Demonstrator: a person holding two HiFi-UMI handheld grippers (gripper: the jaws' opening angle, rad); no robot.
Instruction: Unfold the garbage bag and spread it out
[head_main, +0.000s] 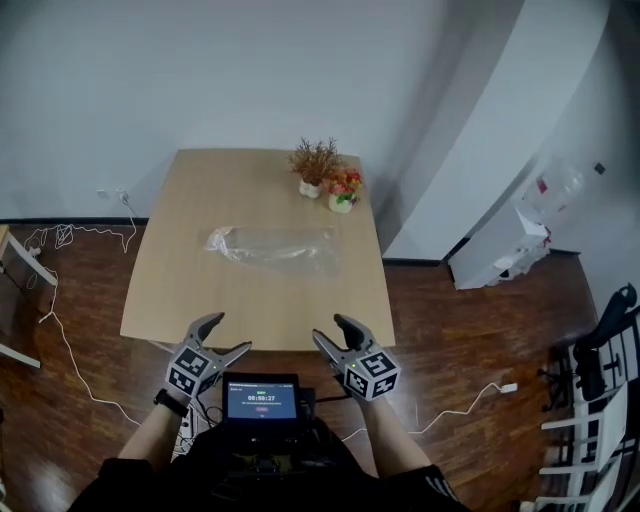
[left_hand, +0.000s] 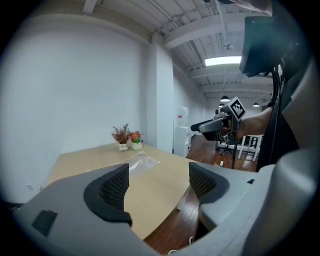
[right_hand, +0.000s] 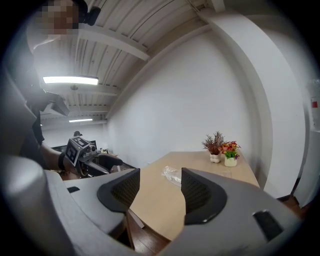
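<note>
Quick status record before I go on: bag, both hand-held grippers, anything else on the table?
garbage bag: clear, bunched, lying mid-table, untouched
left hand-held gripper: open, empty, at the table's near edge
right hand-held gripper: open, empty, at the near edge
table: wooden
other items: dried-plant pot and flower pot at the far right corner, apart from the bag
unfolding: not yet begun

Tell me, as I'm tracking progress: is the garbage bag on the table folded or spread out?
Not spread: the clear garbage bag lies bunched in a narrow, crumpled strip, covering little of the wooden table.
</note>
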